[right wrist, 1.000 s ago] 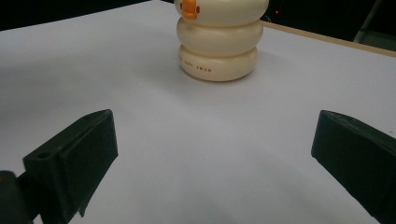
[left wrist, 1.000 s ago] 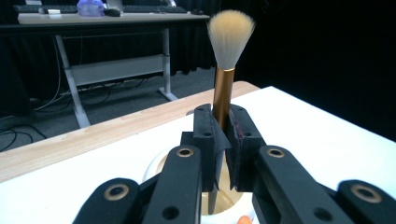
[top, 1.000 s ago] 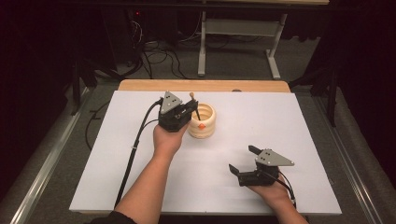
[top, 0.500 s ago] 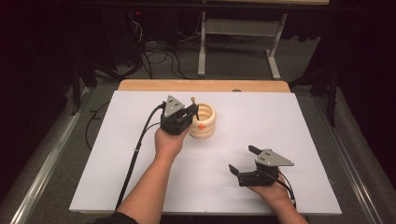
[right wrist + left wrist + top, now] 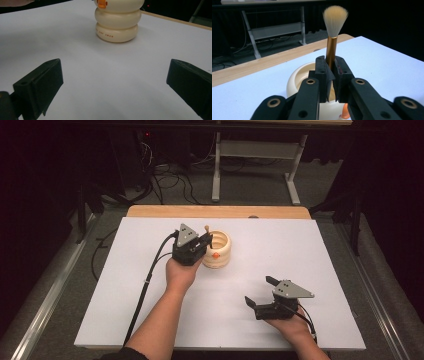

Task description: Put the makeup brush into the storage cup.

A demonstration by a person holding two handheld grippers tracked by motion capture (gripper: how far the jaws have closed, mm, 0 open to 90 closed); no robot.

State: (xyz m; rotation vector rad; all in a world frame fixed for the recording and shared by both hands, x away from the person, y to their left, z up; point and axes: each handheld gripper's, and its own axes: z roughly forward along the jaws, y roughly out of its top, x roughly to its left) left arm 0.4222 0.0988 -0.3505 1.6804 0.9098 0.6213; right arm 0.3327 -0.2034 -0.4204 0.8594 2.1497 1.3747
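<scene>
Cream ribbed holder [image 5: 116,21] lettered "SWAN", left hand-held gripper [image 5: 330,75] pinching brush [image 5: 333,37], right hand-held gripper [image 5: 261,293] spread

Cream ringed holder [image 5: 218,251] with orange spot, copper-handled tan-bristled brush [image 5: 334,32], black tongs [image 5: 330,75]

left gripper [image 5: 202,242] clamped, right gripper [image 5: 260,292] jaws spread

Look at the cream ringed holder [image 5: 117,20] in your right gripper view: its lowest ring carries one line of small orange capitals. The second word reads "SWAN"; the word just left of it is too blurred for you to make out surely. You will find nothing else legible.
</scene>
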